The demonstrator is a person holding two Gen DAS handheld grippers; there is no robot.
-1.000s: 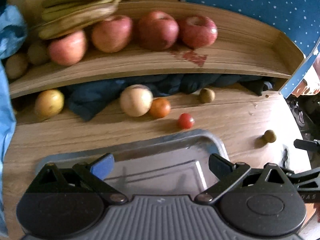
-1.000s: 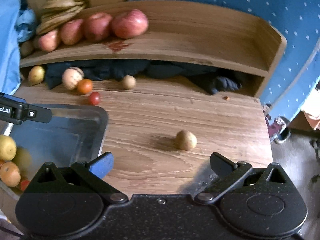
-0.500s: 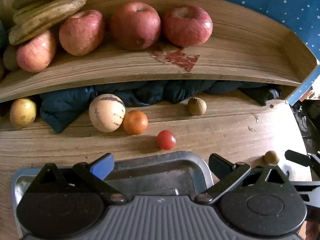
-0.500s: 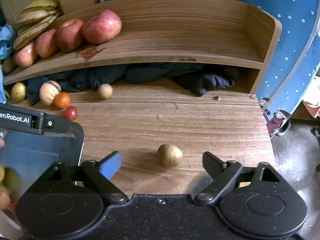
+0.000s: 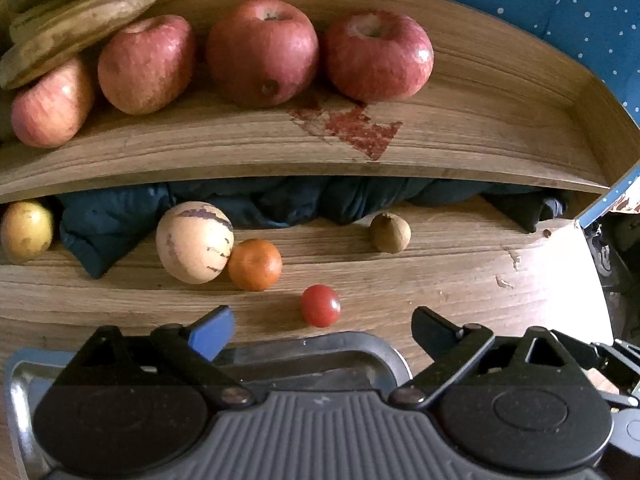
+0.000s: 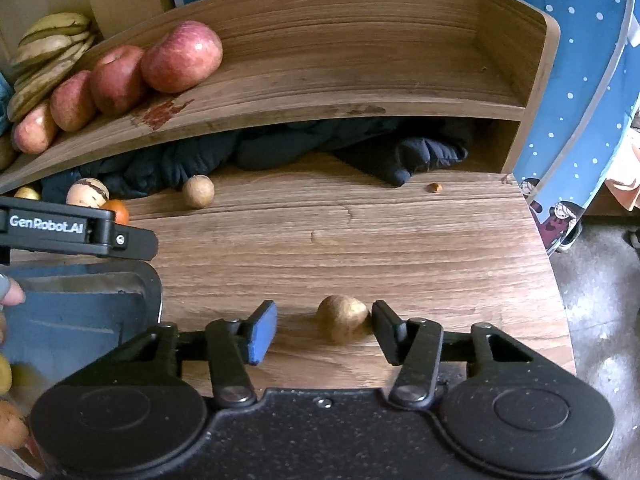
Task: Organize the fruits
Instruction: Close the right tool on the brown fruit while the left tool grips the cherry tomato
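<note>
Risk sits with the right gripper: its jaws have just been closing around the small brown fruit, the right finger touching, the blue pad apart. A lopsided squeeze could roll it toward the table's near edge. The left gripper hangs released and empty over the metal tray.

Black tool, one blue pad

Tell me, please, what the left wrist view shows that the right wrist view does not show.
Only the left wrist view: the cherry tomato, close before the open left gripper.

Only the right wrist view: the brown fruit between the fingers of the right gripper, whose jaws have just been closing; a gap remains on the blue pad's side. Also the shelf's bare right end.

Both: the apples, the bananas, the orange and the metal tray.
</note>
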